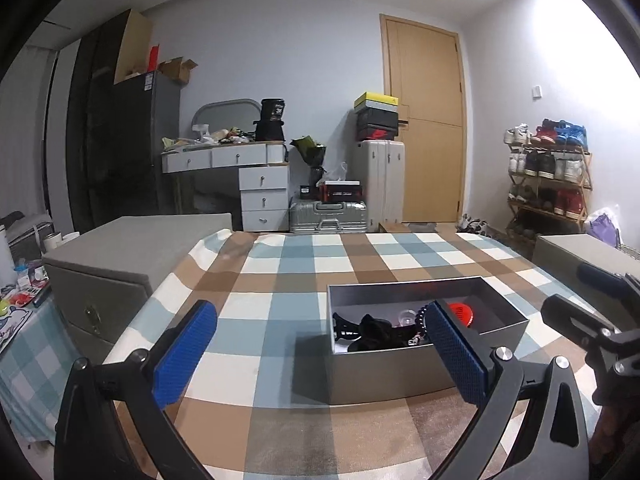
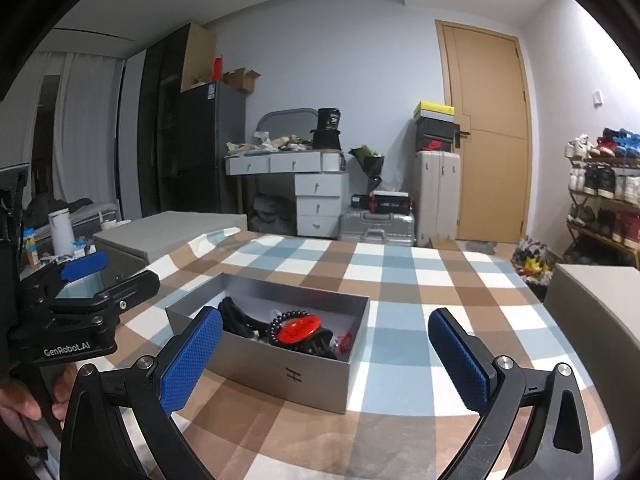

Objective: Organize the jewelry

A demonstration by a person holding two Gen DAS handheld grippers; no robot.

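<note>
A grey open box (image 1: 384, 376) (image 2: 280, 376) sits on the checked tablecloth. Inside lie a black hair claw (image 1: 374, 332) (image 2: 238, 318), a dark bead bracelet (image 2: 280, 320), a round red piece (image 1: 460, 312) (image 2: 298, 330) and other small items. My left gripper (image 1: 320, 344) is open and empty, just in front of the box, its right finger overlapping the box's right side. My right gripper (image 2: 326, 350) is open and empty, in front of the box's right end. Each gripper shows at the edge of the other's view: the right one (image 1: 588, 320), the left one (image 2: 80, 280).
The table (image 1: 280, 280) has a blue, brown and white checked cloth. Grey ottomans stand at its left (image 1: 120, 256) and right (image 2: 600, 304). Behind are a dressing table, suitcases, a door and a shoe rack (image 1: 548, 176).
</note>
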